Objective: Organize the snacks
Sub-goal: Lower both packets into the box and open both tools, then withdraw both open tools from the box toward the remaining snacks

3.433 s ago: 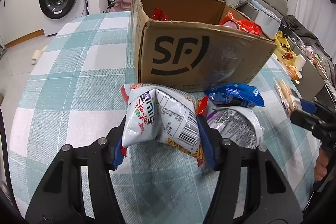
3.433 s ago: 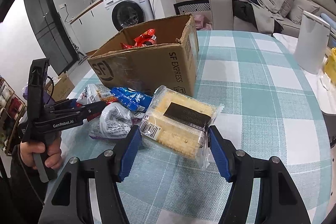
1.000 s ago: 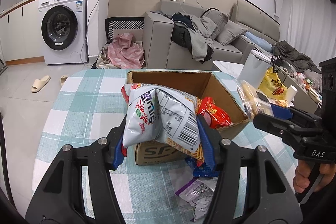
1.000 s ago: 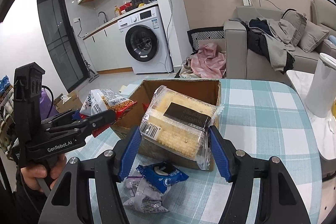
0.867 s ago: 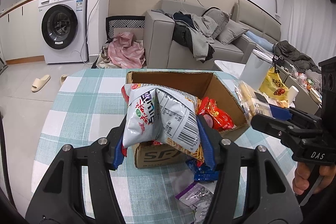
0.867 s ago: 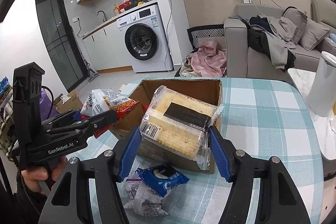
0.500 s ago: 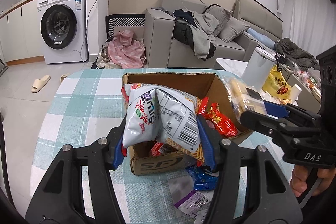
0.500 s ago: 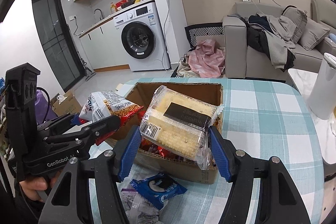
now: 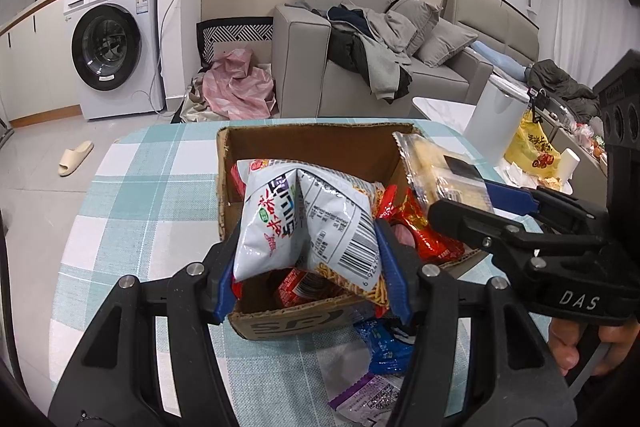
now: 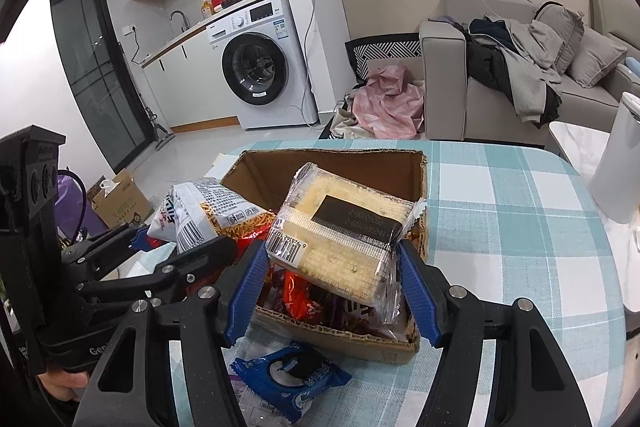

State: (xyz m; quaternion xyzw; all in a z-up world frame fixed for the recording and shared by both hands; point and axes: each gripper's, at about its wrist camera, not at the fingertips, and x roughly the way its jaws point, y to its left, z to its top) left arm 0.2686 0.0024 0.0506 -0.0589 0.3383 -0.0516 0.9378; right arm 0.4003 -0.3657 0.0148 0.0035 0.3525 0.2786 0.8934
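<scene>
The left gripper (image 9: 310, 263) has its jaws clamped on a white snack bag (image 9: 304, 223) printed with a barcode, holding it over the near left part of an open cardboard box (image 9: 312, 143). The right gripper (image 10: 334, 291) has its jaws clamped on a clear-wrapped pack of pale crackers (image 10: 340, 231) with a dark label, tilted and held above the right side of the same box. Inside the box lie red snack packets (image 9: 424, 223). The box stands on a tabletop (image 9: 152, 187) covered in a teal and white check cloth. In front of the box, on the cloth, lie a blue cookie packet (image 10: 290, 379) and a purple and white packet (image 9: 368, 399). A hand (image 9: 580, 347) grips the right gripper's handle at the lower right of the left wrist view.
</scene>
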